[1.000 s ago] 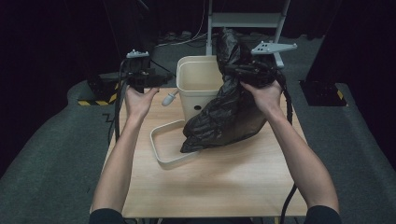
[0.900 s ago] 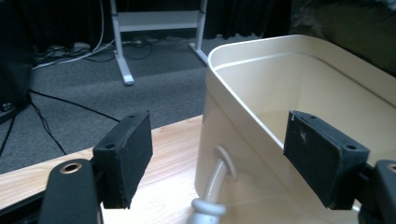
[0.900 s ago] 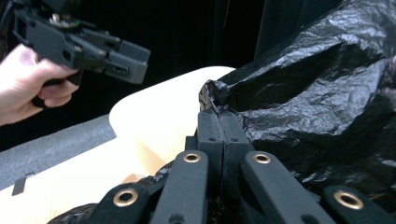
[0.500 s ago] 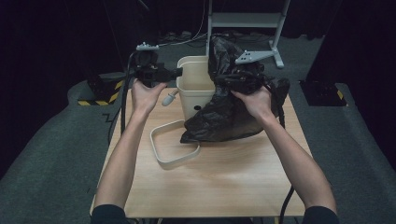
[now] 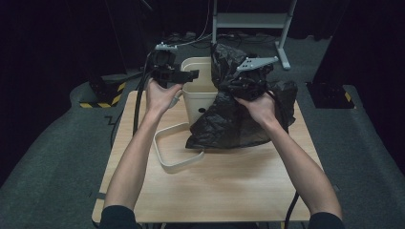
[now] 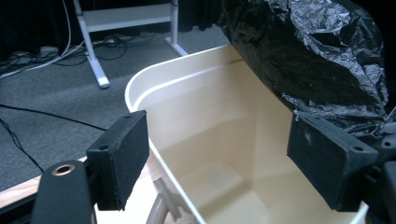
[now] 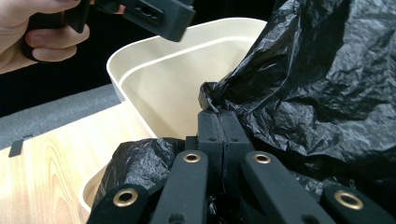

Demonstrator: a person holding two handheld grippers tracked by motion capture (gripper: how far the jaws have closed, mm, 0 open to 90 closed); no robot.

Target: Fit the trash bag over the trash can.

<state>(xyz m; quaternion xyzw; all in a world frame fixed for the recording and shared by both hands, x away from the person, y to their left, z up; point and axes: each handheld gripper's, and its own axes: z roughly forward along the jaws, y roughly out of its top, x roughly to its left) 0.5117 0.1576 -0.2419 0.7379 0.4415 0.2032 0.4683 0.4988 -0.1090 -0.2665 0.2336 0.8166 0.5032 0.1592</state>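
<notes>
The bag [image 5: 239, 119] was thin black plastic film, crinkled and glossy where light caught its folds. The bin [image 5: 200, 98] looked like smooth cream plastic with a soft sheen, as did the loose rim [image 5: 168, 157]. The table [image 5: 215, 186] showed pale matt wood grain. The left gripper [image 6: 224, 163] had matt black, finely textured pads.

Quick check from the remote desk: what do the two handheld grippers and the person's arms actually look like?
Both are black. The left gripper has two flat rectangular pads. The right gripper has black linkage bars with brass-coloured rivets. Each carries a grey three-cornered plate on top and trails a black cable. The forearms are bare, with dark sleeves at the upper arms.
</notes>
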